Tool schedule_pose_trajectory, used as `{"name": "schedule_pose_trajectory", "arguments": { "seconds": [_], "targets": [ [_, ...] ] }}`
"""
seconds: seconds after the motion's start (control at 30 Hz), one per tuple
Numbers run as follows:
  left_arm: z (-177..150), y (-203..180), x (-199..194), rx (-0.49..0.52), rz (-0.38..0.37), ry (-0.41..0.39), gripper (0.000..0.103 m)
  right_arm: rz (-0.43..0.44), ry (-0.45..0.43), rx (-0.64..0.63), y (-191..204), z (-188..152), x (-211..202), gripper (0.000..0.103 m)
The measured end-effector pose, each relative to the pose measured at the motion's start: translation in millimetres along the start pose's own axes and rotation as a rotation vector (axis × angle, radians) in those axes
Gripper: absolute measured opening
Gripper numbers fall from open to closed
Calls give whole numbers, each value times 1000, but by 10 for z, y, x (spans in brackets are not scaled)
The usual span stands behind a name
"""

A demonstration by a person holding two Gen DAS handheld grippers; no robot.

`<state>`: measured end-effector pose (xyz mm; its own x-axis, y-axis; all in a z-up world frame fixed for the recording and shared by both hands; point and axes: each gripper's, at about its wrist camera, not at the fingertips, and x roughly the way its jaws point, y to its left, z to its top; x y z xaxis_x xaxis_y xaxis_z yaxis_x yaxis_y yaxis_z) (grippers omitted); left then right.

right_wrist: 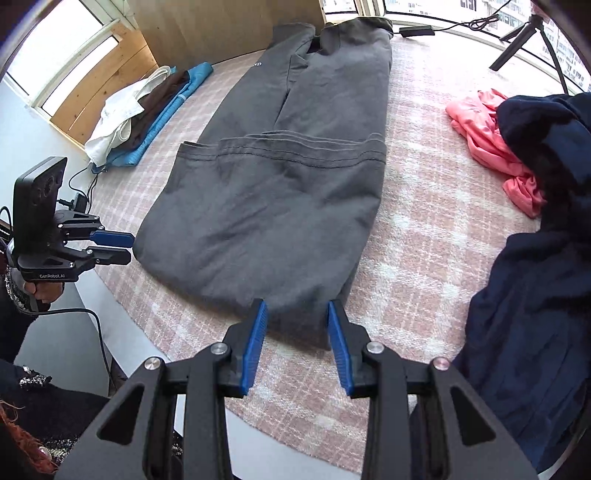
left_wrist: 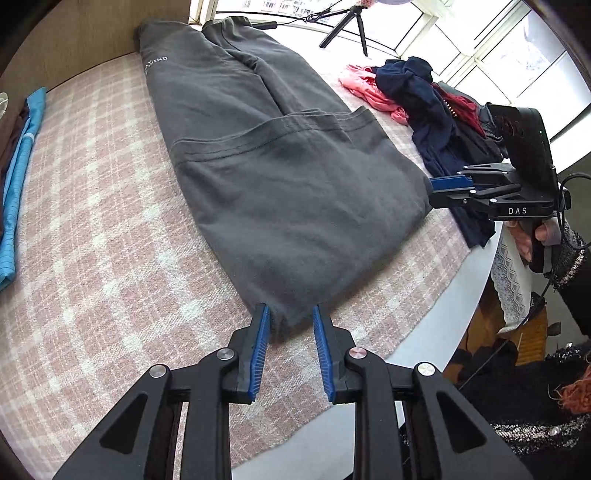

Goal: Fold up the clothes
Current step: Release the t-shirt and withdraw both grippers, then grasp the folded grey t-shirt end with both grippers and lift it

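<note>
A dark grey garment (left_wrist: 277, 177) (right_wrist: 266, 206) lies folded lengthwise and flat on a pink checked cloth (left_wrist: 92, 240), with white lettering near its far end. My left gripper (left_wrist: 290, 308) stands open at the near left corner, the fabric's tip lying between its blue pads (left_wrist: 260, 332) without being pinched. In the right wrist view the left gripper (right_wrist: 129, 245) sits just off the garment's left edge. My right gripper (right_wrist: 295, 302) is open over the near right corner. From the left wrist view the right gripper (left_wrist: 432, 192) has its tips at the garment's right edge.
A pile of a navy garment (right_wrist: 535, 258) and a pink garment (right_wrist: 491, 147) lies to the right. A blue cloth (right_wrist: 166, 107) with white and brown pieces sits at the far left. The white table edge (left_wrist: 424, 350) runs close by. A small tripod (left_wrist: 351, 22) stands by the window.
</note>
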<state>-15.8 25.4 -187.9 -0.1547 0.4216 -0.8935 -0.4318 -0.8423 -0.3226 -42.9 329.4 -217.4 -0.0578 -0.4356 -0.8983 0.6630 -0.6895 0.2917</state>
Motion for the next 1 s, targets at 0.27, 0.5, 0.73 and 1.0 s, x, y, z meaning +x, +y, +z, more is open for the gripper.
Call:
{"name": "schedule_pose_trajectory", "arguments": {
  "seconds": [0.27,0.5,0.73,1.0],
  "targets": [
    [209,168,-206,-22,47,14,24,33,41,35,-50,197,-82,34],
    [1137,448,-1010,5,161,-175,26,30,-240,43,-143,961,-1042,39],
    [1990,798,-1072,-50,197,-253,33,-97,-561,-62,-134,1697,-1495,80],
    [2853,1373,-416,-177,189,-236,33,-154,-399,62,-843,2695,-625,80]
  ]
}}
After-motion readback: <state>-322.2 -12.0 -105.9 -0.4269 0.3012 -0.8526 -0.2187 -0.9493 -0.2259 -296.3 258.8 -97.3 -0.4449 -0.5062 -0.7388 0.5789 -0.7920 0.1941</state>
